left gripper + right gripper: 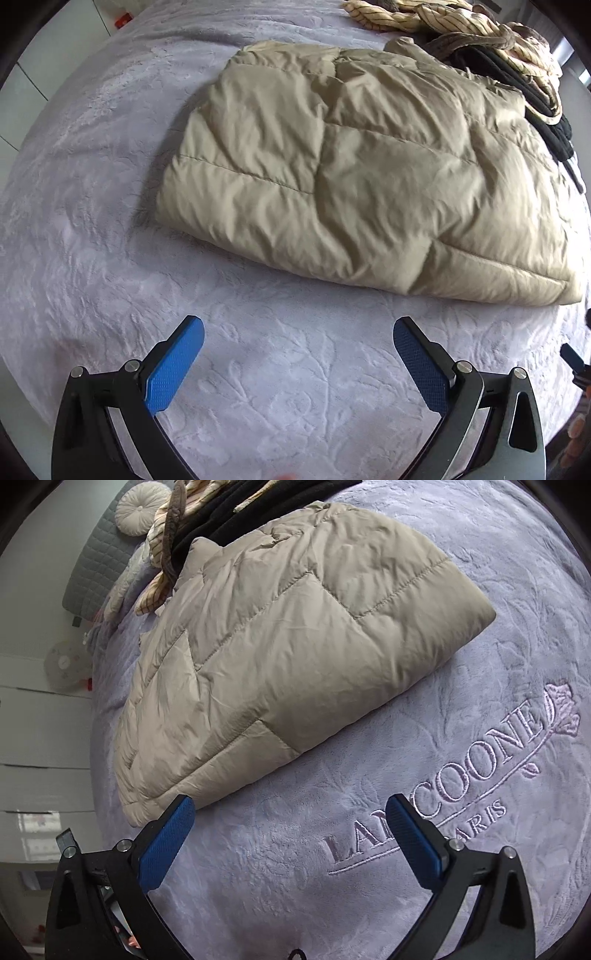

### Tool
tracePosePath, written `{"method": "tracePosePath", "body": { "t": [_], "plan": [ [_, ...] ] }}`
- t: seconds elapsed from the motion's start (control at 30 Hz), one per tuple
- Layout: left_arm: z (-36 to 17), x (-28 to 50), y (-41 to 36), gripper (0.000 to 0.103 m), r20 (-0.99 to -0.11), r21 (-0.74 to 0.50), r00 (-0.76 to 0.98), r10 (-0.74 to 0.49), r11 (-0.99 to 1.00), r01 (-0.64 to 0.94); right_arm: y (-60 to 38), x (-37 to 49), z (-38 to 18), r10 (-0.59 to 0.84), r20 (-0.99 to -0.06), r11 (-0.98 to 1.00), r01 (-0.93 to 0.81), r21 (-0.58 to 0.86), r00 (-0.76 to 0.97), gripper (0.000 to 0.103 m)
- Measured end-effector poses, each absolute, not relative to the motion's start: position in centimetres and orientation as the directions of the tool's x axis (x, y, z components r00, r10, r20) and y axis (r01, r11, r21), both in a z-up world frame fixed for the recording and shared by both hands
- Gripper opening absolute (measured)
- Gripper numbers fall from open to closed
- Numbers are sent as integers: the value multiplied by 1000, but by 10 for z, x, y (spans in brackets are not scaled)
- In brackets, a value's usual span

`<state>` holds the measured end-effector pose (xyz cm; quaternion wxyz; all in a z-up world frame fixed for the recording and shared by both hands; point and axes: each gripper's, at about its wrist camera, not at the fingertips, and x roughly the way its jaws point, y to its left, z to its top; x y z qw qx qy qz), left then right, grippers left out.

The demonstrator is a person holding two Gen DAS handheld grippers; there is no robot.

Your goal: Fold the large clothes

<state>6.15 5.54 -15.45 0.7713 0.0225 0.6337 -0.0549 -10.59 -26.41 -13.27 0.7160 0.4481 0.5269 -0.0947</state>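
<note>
A beige quilted puffer jacket (354, 170) lies folded into a thick rectangle on a lavender embossed blanket (280, 384). My left gripper (298, 328) hovers over bare blanket on the near side of the jacket, open wide with nothing between its blue pads. In the right wrist view the same jacket (280, 657) stretches away to the upper left. My right gripper (290, 806) is open too and holds nothing; its left fingertip (183, 808) sits right at the jacket's near corner, and I cannot tell whether it touches.
A pile of other clothes (480, 40), striped cream and black, lies beyond the jacket. Embroidered lettering (454, 794) marks the blanket by my right gripper. A grey headboard (98, 565) and a round cushion (138, 511) stand at the far left, and the bed edge (92, 738) drops off on the left.
</note>
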Motion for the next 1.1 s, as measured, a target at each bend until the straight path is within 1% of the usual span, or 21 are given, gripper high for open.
{"method": "tracePosePath", "body": {
  "t": [0.07, 0.17, 0.23, 0.33, 0.43, 0.5, 0.6, 0.7, 0.8, 0.9, 1.1],
  "plan": [
    [-159, 65, 57, 103, -983, -31, 179, -50, 994, 106, -268, -106, -137, 355, -833, 555, 621, 554, 426, 103],
    [-165, 69, 58, 103, -986, -61, 147, -75, 993, 96, -274, -105, -147, 399, -816, 514, 635, 577, 418, 103],
    [-169, 69, 62, 103, -984, -108, 134, -118, 991, 80, -279, -106, -152, 418, -802, 478, 647, 594, 427, 103],
    [-170, 79, 86, 103, -959, -240, 151, -239, 971, 12, -284, -108, -158, 437, -778, 433, 652, 622, 451, 103],
    [-177, 92, 123, 103, -897, -429, 181, -404, 894, -131, -292, -108, -162, 453, -739, 382, 641, 666, 498, 103],
    [-187, 100, 139, 103, -863, -500, 185, -471, 848, -177, -296, -108, -168, 464, -711, 344, 633, 694, 528, 103],
    [-203, 106, 148, 103, -836, -547, 178, -519, 816, -188, -302, -105, -178, 484, -663, 276, 619, 735, 572, 103],
    [-219, 106, 143, 103, -779, -627, 175, -602, 755, -192, -303, -96, -191, 507, -619, 221, 604, 766, 600, 103],
    [-222, 115, 131, 103, -738, -674, 207, -642, 720, -167, -301, -89, -197, 517, -599, 209, 588, 781, 612, 103],
    [-221, 123, 119, 103, -720, -691, 231, -654, 704, -164, -301, -77, -204, 527, -567, 185, 566, 804, 633, 103],
    [-233, 139, 103, 103, -734, -678, 232, -639, 708, -196, -304, -51, -216, 547, -521, 160, 529, 833, 655, 103]
  ]
}}
